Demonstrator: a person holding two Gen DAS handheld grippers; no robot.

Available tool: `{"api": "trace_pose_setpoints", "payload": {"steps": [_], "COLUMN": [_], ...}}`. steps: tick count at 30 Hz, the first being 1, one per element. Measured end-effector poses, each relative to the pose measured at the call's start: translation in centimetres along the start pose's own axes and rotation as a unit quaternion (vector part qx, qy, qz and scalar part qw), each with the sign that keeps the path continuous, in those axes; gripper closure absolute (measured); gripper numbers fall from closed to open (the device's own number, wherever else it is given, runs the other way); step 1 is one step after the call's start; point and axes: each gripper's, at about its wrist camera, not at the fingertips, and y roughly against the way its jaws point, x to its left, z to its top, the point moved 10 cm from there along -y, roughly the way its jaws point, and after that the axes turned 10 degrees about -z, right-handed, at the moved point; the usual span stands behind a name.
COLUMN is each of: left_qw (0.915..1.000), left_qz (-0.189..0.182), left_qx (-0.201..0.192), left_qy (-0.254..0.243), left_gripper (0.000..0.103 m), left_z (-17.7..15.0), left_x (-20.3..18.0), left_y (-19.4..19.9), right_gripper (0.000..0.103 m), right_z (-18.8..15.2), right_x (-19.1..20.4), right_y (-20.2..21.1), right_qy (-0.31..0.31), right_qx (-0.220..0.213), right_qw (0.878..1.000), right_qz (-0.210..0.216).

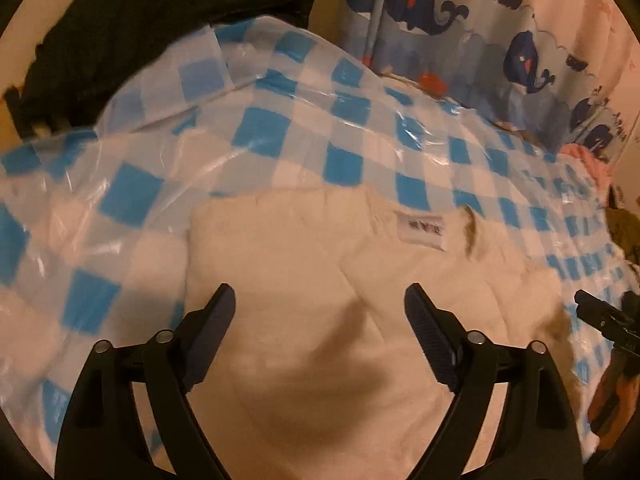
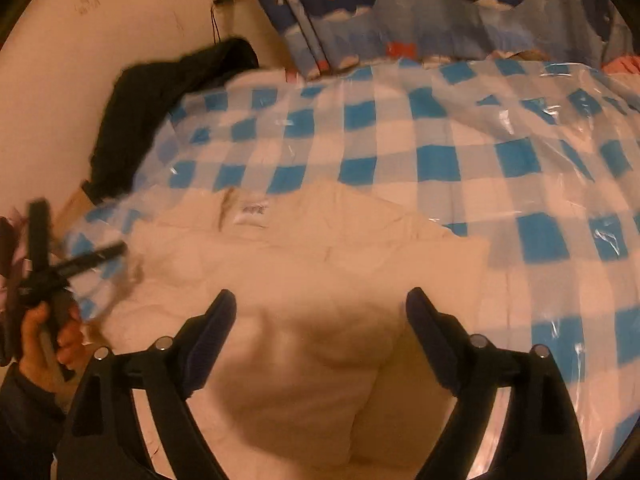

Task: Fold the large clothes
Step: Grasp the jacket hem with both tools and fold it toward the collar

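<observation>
Left claw (image 1: 320, 300): fingers spread wide, nothing between the pads, poised over the cream cloth; its outer arms are cut off by the lower edge of the left wrist view.
Right claw (image 2: 320, 304): fingers likewise spread wide, pinching nothing, poised over the same cloth; base cut off at the lower edge.
Cream garment (image 1: 320, 320): lies on the checked cover directly under both claws, bunched with soft folds; its near part runs out of view below, so the full outline cannot be made out.
Neck label (image 1: 422, 234): white tag at the far edge of the garment; lettering blurred, not legible.
Hand (image 2: 44, 344): at the left rim of the right wrist view, gripping the left tool's handle; dark sleeve below it, partly cut off.
Checked cover (image 1: 280, 128): blue-and-white, glossy and creased like plastic sheeting; what it rests on is hidden beneath it.
Dark cloth (image 1: 140, 28): black heap at the far left, beyond the cover; kind of item cannot be told.
Whale-print fabric (image 1: 460, 20): hangs at the far side, lower edge behind the cover.
Wall (image 2: 100, 60): pale, with a small fitting and dangling cord, too blurred to identify.
</observation>
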Motion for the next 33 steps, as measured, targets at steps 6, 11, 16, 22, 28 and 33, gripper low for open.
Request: {"api": "trace_pose_setpoints", "payload": {"steps": [6,11,16,22,28,33], "left_qw": [0.9959,0.9977,0.9957,0.9887,0.9869,0.9902], "left_qz": [0.023,-0.011,-0.038,-0.016,-0.016,0.021], "left_qx": [0.077,0.058,0.067,0.116,0.133,0.122], "left_qy": [0.042,0.033,0.051,0.094,0.090,0.065], "left_gripper": [0.017,0.017,0.017,0.015,0.015,0.015], "left_z": [-2.4,-3.6,-11.5,-23.8,-30.0,-31.8], "left_x": [3.4,2.9,6.6,12.6,10.9,10.3], "left_y": [-5.4,2.7,14.6,22.7,25.8,28.2], "right_gripper": [0.011,0.011,0.007,0.007,0.007,0.007], "right_z": [-2.0,-3.9,-13.5,-25.4,-30.3,-31.9], "right_x": [-1.7,-2.1,-5.1,-8.5,-7.3,-5.3], "right_y": [-6.6,4.1,12.4,18.1,20.8,21.6], "right_qy": [-0.008,-0.014,-0.026,-0.145,-0.179,-0.167], "right_qx": [0.080,0.033,0.076,0.136,0.145,0.168], "right_qw": [0.997,0.996,0.989,0.959,0.942,0.937], "right_qz": [-0.021,0.077,0.125,0.202,0.242,0.259]}}
